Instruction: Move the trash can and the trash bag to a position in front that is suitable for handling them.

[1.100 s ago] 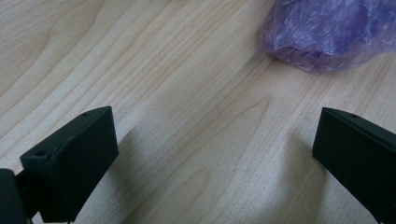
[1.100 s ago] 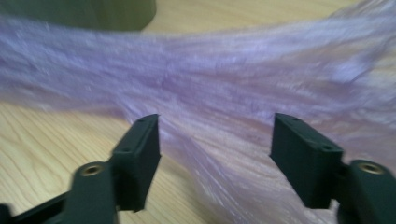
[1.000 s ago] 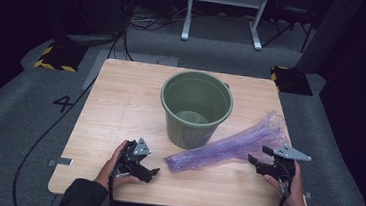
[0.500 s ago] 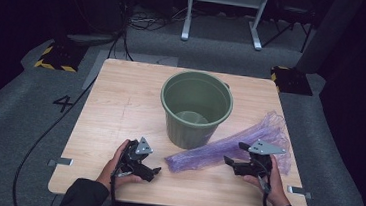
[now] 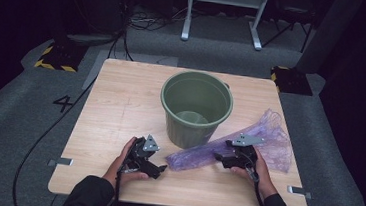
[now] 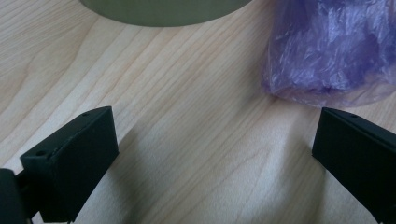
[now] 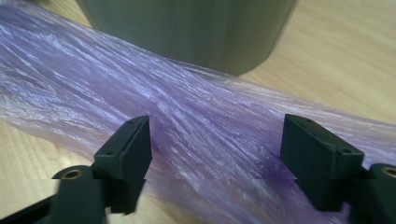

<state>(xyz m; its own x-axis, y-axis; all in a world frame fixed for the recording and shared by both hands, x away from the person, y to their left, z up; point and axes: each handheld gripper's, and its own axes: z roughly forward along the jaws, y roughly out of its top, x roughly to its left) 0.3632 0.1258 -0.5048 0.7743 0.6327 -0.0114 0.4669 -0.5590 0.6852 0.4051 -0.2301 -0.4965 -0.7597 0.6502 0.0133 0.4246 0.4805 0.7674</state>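
High view puts the right gripper [image 5: 226, 157] over the middle of the purple bag [image 5: 268, 140], which lies stretched across the table [image 5: 121, 92] from near the front centre out toward the right edge. Its jaws have just been closing a little, yet they stand wide apart, and in the right gripper view the bag [image 7: 196, 107] runs between and under them while neither pad presses the film. Whether the tips touch the plastic I cannot tell.

Left gripper [image 5: 157, 168] rests low near the front edge, jaws spread wide with nothing between them. In the left gripper view, bare wood lies between the pads and the bag's near end [image 6: 331, 51] sits just ahead, off to one side, apart from the jaws.

Bucket [image 5: 195, 106] stands upright at the table's middle, just behind the bag; the bag leans against or passes right by its base. Open wood lies to the left of the bucket and along the front edge between the two hands. The bag's far, flared end reaches the right edge.

Both forearms come in from the bottom, each hand wrapped around its gripper's body, the right hand [image 5: 255, 172] angled inward toward the bucket, the left hand [image 5: 125, 163] pointing toward the bag's near end.
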